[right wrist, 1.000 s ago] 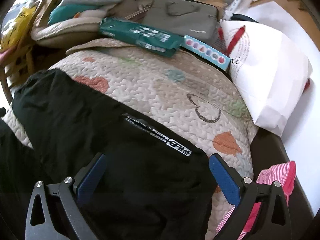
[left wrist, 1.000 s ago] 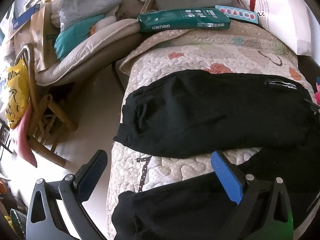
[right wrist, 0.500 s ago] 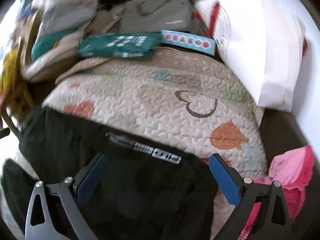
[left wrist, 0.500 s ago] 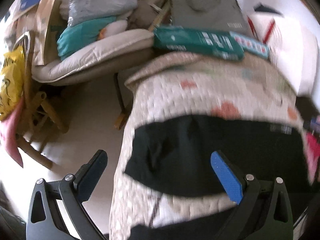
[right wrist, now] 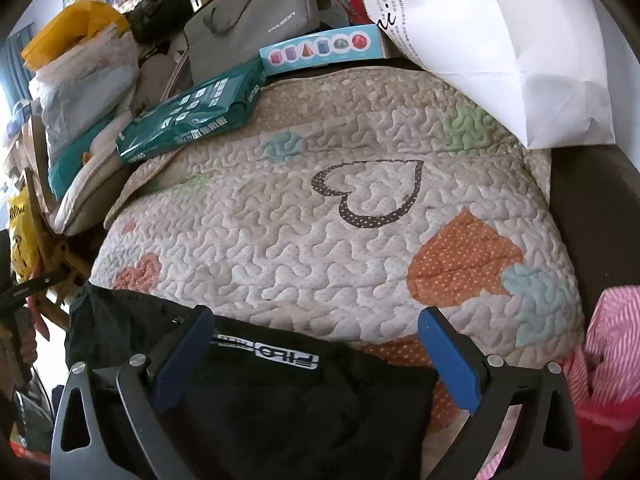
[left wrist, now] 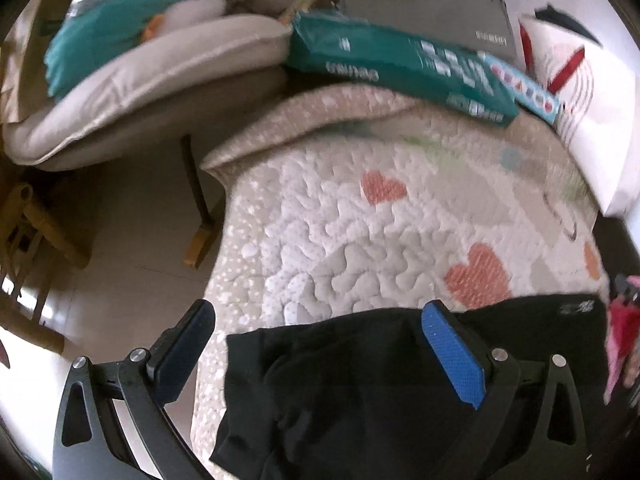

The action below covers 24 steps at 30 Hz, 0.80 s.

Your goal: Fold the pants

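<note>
Black pants point(left wrist: 360, 392) lie across a quilted heart-print cover point(left wrist: 360, 232). In the left wrist view the cuff end of a leg fills the lower middle, and my left gripper point(left wrist: 318, 320) is open and empty over that end. In the right wrist view the waist end with a white logo tag point(right wrist: 276, 354) lies at the bottom. My right gripper point(right wrist: 316, 326) is open and empty, with its fingers either side of the waist edge point(right wrist: 300, 400). The lower parts of the pants are hidden below both views.
A green box point(right wrist: 188, 116), a blue toy box point(right wrist: 320, 48), a grey bag point(right wrist: 256, 20) and a white paper bag point(right wrist: 500, 40) crowd the cover's far edge. A cushioned wooden chair point(left wrist: 132, 84) stands left over bare floor. Pink striped cloth point(right wrist: 612, 360) lies at right.
Both grippers have moved forward and tilted up across the cover, so the pants have slid to the bottom of both views. Both stayed open and took hold of nothing.
</note>
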{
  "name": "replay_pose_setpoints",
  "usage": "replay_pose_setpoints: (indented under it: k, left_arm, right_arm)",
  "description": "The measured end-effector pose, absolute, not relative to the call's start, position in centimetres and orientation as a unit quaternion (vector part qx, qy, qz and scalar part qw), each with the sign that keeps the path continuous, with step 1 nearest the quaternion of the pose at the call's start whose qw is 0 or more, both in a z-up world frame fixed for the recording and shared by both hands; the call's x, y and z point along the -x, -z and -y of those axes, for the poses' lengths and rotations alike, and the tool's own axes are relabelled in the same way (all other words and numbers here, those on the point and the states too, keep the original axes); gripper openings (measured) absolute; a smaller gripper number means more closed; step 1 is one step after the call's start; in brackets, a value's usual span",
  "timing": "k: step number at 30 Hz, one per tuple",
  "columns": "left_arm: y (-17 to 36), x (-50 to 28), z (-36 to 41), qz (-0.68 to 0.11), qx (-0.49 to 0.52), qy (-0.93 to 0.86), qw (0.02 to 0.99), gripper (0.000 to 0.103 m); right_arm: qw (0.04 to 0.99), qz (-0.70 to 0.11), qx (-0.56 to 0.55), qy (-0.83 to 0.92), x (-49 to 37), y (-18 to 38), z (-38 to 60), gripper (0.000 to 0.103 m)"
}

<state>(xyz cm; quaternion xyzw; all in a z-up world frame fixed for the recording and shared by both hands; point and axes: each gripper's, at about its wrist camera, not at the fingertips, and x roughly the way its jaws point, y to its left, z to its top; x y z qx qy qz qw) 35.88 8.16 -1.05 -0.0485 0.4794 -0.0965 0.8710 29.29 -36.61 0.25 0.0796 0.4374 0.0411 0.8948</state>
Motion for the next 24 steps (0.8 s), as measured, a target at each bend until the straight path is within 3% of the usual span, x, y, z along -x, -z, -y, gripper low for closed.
replay_pose_setpoints:
  k: [10,13,15,18,19,20,22,24]
  left_arm:
    - [4.0,-37.5,-5.6,-0.507,-0.01,0.153,0.848,0.103]
    - [4.8,-37.3,-4.3,-0.514,-0.046,0.176,0.838,0.103]
    - [4.9,-36.9,-3.9,-0.508,-0.061,0.185,0.839,0.097]
    - [4.5,-36.6,-4.1,-0.505,-0.059,0.195,0.839,0.076]
    - [4.3,-36.6,-4.2,-0.504,-0.059,0.195,0.839,0.062]
    - [4.0,-36.6,-4.5,-0.504,-0.056,0.195,0.839,0.04]
    - [3.2,-36.5,-5.1,-0.509,-0.034,0.206,0.835,0.015]
    - [2.6,-36.0,-5.1,-0.505,-0.034,0.209,0.837,0.01]
  right_arm:
    - [0.872,-0.475,0.001,-0.12,-32.2,1.7,33.3,0.102]
    - [0.859,-0.492,0.034,-0.14,-32.9,3.1,31.5,0.097]
    - [0.848,-0.505,0.058,-0.149,-33.2,4.3,30.5,0.089]
    - [0.845,-0.507,0.087,-0.148,-33.1,5.0,29.5,0.083]
    - [0.844,-0.507,0.093,-0.149,-33.1,5.2,29.4,0.082]
    - [0.843,-0.507,0.097,-0.15,-33.0,5.2,29.3,0.077]
    - [0.844,-0.506,0.102,-0.147,-32.7,5.1,29.3,0.065]
    - [0.846,-0.505,0.098,-0.139,-32.4,4.7,30.0,0.042]
